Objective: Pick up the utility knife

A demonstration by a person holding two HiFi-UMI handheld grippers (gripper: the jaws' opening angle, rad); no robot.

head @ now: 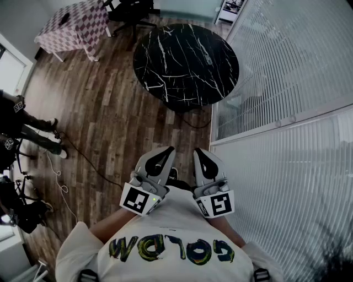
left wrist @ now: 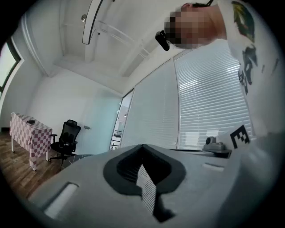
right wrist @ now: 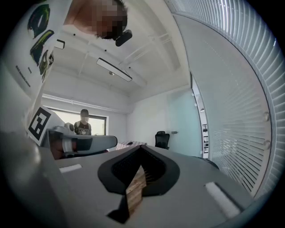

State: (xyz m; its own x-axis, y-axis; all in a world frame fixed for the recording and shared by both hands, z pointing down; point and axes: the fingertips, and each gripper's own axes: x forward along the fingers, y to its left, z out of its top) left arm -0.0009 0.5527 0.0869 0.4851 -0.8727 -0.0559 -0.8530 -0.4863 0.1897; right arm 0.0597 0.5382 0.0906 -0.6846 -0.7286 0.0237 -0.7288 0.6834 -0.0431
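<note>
No utility knife shows in any view. In the head view both grey grippers are held level, side by side, close against the person's chest above the wooden floor. My left gripper (head: pixel 163 155) has its jaws together with nothing between them; in its own view the left gripper (left wrist: pixel 143 148) points into the room. My right gripper (head: pixel 203 157) is shut and empty too, and the right gripper (right wrist: pixel 142 150) points the same way, with the left gripper's body (right wrist: pixel 84 144) beside it. The round black marble table (head: pixel 185 60) stands well ahead of both; nothing shows on its top.
A glass wall with white blinds (head: pixel 287 82) runs along the right. A checkered table (head: pixel 74 25) and a black office chair (head: pixel 129 11) stand at the far end. Cables (head: pixel 83 157) cross the floor; dark equipment (head: pixel 16 204) sits at the left. Another person (right wrist: pixel 83 122) stands far back.
</note>
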